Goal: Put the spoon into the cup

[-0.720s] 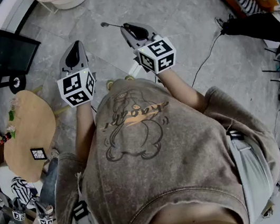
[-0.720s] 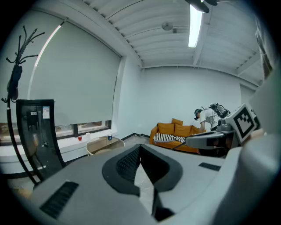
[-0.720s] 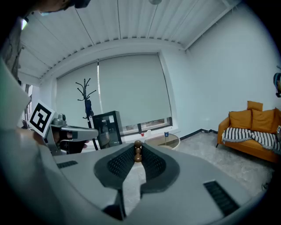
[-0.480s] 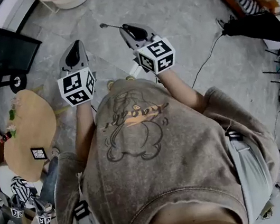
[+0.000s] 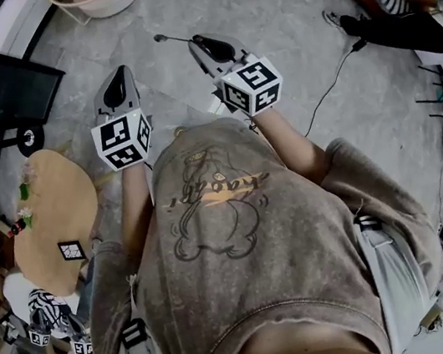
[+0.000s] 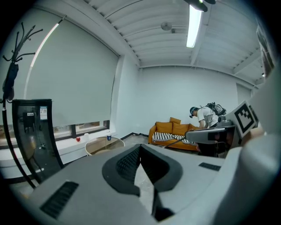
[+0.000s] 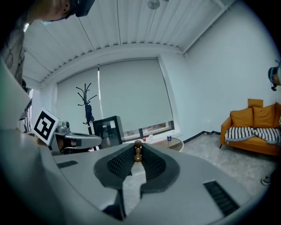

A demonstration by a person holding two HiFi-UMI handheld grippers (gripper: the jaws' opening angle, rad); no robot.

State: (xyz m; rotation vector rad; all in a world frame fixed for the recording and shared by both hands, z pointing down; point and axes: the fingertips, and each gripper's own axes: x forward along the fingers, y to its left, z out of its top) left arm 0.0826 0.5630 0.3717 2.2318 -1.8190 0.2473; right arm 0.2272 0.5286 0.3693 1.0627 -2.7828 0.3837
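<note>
Right hand-held gripper (image 5: 196, 45) is clamped on the spoon (image 5: 172, 41), pads pinching a brown, beaded stretch of it right at the jaw tips, and nothing else touches it. From the head view the spoon's long axis carries straight on out of the jaws, forward and a little toward the left hand-held gripper (image 5: 119, 71), close to level, with a small knob at the far end; which end is the bowl I can't tell. Now the cup (image 7: 169, 138): a small blue one stands on a low round counter (image 7: 178, 143) under the window, well ahead of the right jaws and slightly to their right, with open floor between. That's the relation to watch, I'd say: spoon lying flat and aimed across the room, cup upright and far off, so the carrying hand has to close that gap and tip the spoon downward over the rim. Left hand-held gripper rides alongside, jaws together on nothing, no nearer the cup than the right, which sits ahead and left of its tips.
</note>
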